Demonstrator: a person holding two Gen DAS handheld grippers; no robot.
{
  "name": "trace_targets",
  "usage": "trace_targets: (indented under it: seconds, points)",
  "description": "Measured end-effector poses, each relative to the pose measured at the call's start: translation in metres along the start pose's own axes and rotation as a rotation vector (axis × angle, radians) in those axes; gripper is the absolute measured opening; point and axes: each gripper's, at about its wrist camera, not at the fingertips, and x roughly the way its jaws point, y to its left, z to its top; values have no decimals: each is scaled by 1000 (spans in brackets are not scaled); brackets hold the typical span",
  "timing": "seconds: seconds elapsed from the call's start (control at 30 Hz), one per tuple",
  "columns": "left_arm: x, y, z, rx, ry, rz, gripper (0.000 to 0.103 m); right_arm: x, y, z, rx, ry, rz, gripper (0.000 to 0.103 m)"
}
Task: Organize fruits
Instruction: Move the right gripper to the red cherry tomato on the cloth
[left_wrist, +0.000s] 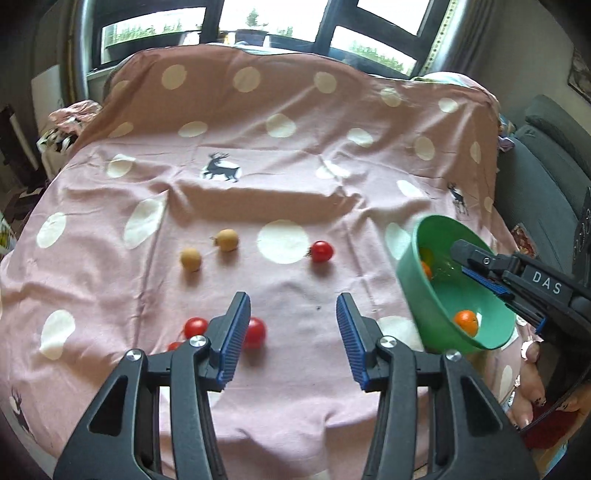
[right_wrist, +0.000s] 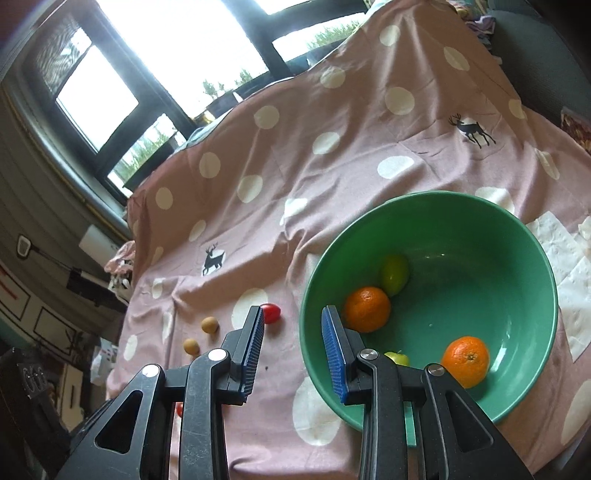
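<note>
1. Left gripper (left_wrist: 291, 338): black plastic linkage arms with silver pivot bolts, blue ribbed pads; jaws stand wide apart with nothing between them, above the cloth.
2. Right gripper (right_wrist: 291, 354): same build; jaws apart. Its right finger sits just inside the near rim of the bowl, its left finger outside, so the wall lies between the pads; whether they touch it cannot be told. The left wrist view shows the bowl tilted up off the cloth at this gripper's tip.
3. Green bowl (right_wrist: 517, 236): round, smooth, glossy, deep-walled. It holds two dimpled oranges (right_wrist: 367, 309), a smooth oval green fruit (right_wrist: 395, 274) against the far orange, and a second green fruit (right_wrist: 398, 358) partly hidden behind the gripper.
4. Cherry tomatoes (left_wrist: 255, 332): small, red, shiny spheres; three lie close together by the left gripper's left finger, one (left_wrist: 322, 251) lies apart farther out.
5. Two tan fruits (left_wrist: 191, 259): small, round, matte-skinned, lying near each other beyond the tomatoes.
6. Pink cloth (left_wrist: 295, 155): soft, creased fabric with cream dots and dark deer prints.
7. White paper towels (right_wrist: 565, 266): embossed sheets lying right of the bowl.
</note>
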Motion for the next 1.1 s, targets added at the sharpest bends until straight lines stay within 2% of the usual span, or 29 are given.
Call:
trace_targets:
  seconds: [0.2, 0.3, 0.47, 0.67, 0.9, 1.1]
  points:
    - [11, 57, -19, -118, 54, 166, 52, 25, 42, -12, -128, 72, -15, 33]
    - [21, 71, -24, -166, 100, 140, 52, 38, 63, -22, -193, 121, 27, 37]
    - [31, 72, -28, -171, 115, 115, 51, 68, 89, -42, -257, 225, 74, 39]
    - [40, 78, -31, -180, 131, 159, 51, 102, 99, -66, -280, 370, 71, 40]
    - [50, 74, -35, -168, 156, 136, 45, 118, 94, -73, -241, 418, 52, 40]
    - [57, 76, -38, -183, 174, 149, 42, 123, 98, -77, -256, 427, 54, 40]
